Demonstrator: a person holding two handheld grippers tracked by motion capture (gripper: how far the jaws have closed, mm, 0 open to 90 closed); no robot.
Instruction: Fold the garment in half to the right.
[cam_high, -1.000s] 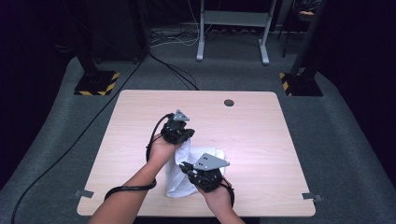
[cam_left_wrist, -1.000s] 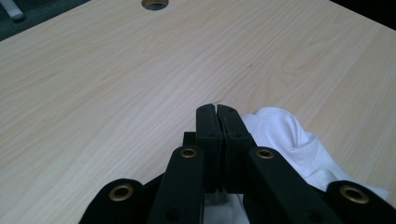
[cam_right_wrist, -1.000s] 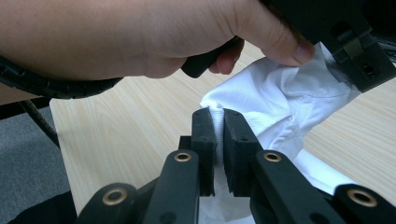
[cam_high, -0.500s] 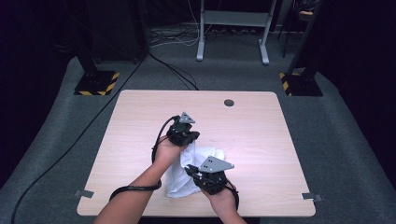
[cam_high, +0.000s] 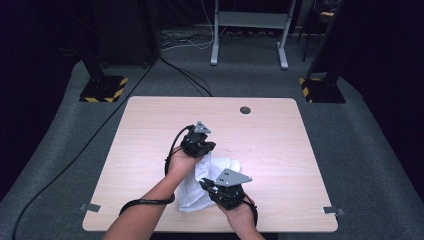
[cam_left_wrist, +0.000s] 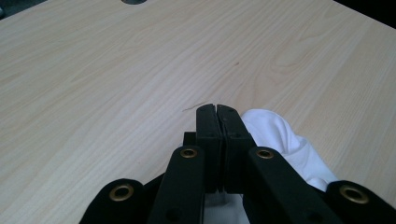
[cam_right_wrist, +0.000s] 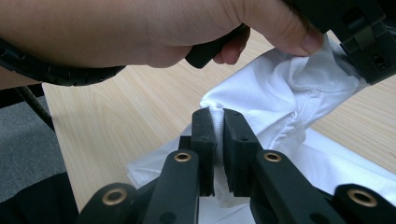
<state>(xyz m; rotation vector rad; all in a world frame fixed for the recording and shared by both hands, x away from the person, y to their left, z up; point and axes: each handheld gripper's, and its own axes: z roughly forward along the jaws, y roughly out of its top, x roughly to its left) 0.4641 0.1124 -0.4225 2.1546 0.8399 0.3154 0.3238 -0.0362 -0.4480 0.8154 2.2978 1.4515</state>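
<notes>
A person is working a white cloth (cam_high: 207, 185) on a pale wooden surface (cam_high: 150, 130) with a gripper in each hand. In the high view the cloth is lying crumpled near the front edge of the surface, a little right of its middle, bunched between the two grippers and spreading down toward the person.

The left gripper (cam_high: 199, 144) is sitting at the far end of the cloth, the person's left hand (cam_high: 181, 162) wrapping its handle and a black cable looping off to the left. In the left gripper view its fingers (cam_left_wrist: 208, 135) are pressing flat together with almost no gap; a fold of the cloth is showing just to their right and a strip of white is peeking out below them, but whether any fabric is pinched between the tips is something I cannot tell.

The right gripper (cam_high: 226, 189) is resting at the near end of the cloth, its grey three-cornered plate facing up. In the right gripper view its fingers (cam_right_wrist: 204, 140) are standing narrow and clamping a raised ridge of the cloth between them, the fabric bulging just above the tips. Beyond them the left hand is hovering over the cloth, thumb touching a bunched fold beside the left gripper's body
</notes>
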